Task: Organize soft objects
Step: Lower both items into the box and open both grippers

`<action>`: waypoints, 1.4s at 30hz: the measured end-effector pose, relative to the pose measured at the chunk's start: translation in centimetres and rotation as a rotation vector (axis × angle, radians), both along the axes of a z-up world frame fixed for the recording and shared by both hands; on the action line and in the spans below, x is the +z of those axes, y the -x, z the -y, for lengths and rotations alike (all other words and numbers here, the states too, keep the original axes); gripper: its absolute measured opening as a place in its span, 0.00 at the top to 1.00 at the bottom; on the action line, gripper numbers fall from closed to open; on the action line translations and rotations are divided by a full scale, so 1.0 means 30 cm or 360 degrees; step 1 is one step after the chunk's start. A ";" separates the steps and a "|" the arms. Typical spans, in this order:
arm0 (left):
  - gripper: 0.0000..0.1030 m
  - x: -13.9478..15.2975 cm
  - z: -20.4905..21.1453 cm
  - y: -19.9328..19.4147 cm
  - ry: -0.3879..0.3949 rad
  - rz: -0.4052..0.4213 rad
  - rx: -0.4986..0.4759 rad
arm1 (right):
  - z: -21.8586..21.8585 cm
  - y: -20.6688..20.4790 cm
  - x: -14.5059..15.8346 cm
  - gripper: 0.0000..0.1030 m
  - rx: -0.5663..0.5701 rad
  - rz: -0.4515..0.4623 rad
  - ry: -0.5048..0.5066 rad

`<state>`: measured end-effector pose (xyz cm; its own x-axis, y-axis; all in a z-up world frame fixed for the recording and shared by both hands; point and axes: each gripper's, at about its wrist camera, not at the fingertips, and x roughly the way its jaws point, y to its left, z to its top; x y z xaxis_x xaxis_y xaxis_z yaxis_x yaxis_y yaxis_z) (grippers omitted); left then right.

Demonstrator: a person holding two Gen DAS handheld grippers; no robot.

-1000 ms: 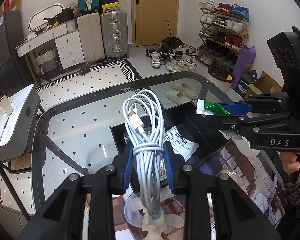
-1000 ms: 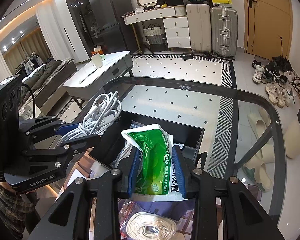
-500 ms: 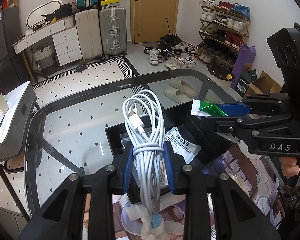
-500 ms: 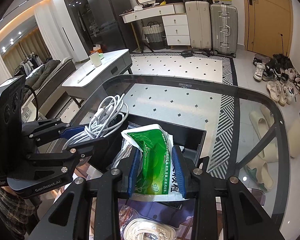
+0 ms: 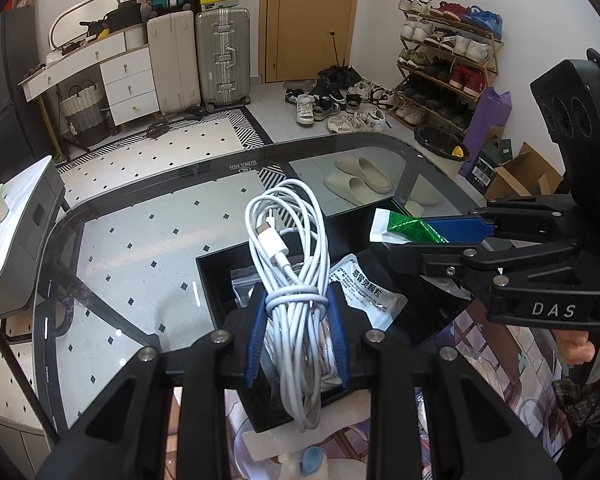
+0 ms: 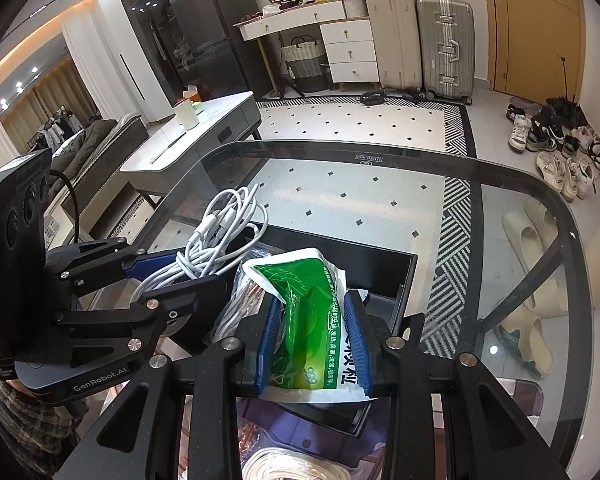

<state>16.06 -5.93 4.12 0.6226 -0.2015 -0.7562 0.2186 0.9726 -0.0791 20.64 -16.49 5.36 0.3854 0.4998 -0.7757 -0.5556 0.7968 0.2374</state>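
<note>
My left gripper (image 5: 298,300) is shut on a coiled white charging cable (image 5: 288,248), held above a black open box (image 5: 220,280) on the glass table. The same cable (image 6: 216,240) and left gripper (image 6: 172,276) show at the left of the right wrist view. My right gripper (image 6: 314,304) is shut on a green and white sachet pack (image 6: 308,312), also over the black box (image 6: 384,276). In the left wrist view the right gripper (image 5: 412,236) comes in from the right with the green pack (image 5: 404,226). A white sachet (image 5: 368,292) lies inside the box.
The glass table (image 5: 140,240) has a dark rounded rim. A printed mat (image 5: 496,344) covers its near part, with a coil of white rope (image 6: 300,464) below my right gripper. Slippers (image 5: 360,180) lie on the floor under the glass. A person's hand (image 5: 576,348) holds the right gripper.
Both grippers have sunk a little toward the black box, which now sits larger and closer beneath them. Their grips on the cable and the green pack are unchanged.
</note>
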 end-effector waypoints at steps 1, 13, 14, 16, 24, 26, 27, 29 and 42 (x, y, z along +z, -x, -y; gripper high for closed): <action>0.74 -0.003 0.003 -0.004 0.0001 -0.0002 -0.0004 | 0.000 -0.005 -0.005 0.68 0.0000 -0.0004 0.0000; 0.74 -0.040 0.004 -0.027 0.0017 -0.0019 -0.0013 | -0.016 -0.017 -0.041 0.68 0.0005 -0.0038 -0.0016; 0.74 -0.044 0.006 -0.028 0.0018 -0.0022 -0.0014 | -0.020 -0.017 -0.044 0.68 0.0009 -0.0043 -0.0013; 0.74 -0.053 0.008 -0.030 0.0019 -0.0024 -0.0017 | -0.020 -0.019 -0.055 0.68 0.0020 -0.0053 -0.0009; 0.71 -0.046 0.009 -0.020 0.0004 -0.0016 -0.0036 | -0.026 -0.017 -0.053 0.67 0.0030 -0.0052 -0.0021; 0.64 -0.041 0.013 -0.014 -0.0006 -0.0011 -0.0042 | -0.023 -0.013 -0.048 0.65 0.0032 -0.0052 -0.0028; 0.58 -0.037 0.015 -0.011 -0.0003 -0.0010 -0.0045 | -0.020 -0.011 -0.045 0.64 0.0032 -0.0049 -0.0027; 0.53 -0.031 0.015 -0.003 -0.0001 -0.0007 -0.0050 | -0.015 -0.006 -0.040 0.62 0.0029 -0.0048 -0.0027; 0.23 0.011 -0.018 0.066 -0.0039 0.0004 -0.0006 | 0.015 0.033 0.004 0.40 -0.0007 -0.0035 -0.0042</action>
<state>14.07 -5.39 4.43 0.6239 -0.1852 -0.7593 0.2226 0.9734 -0.0545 19.65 -16.94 5.47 0.3702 0.5186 -0.7707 -0.5467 0.7924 0.2706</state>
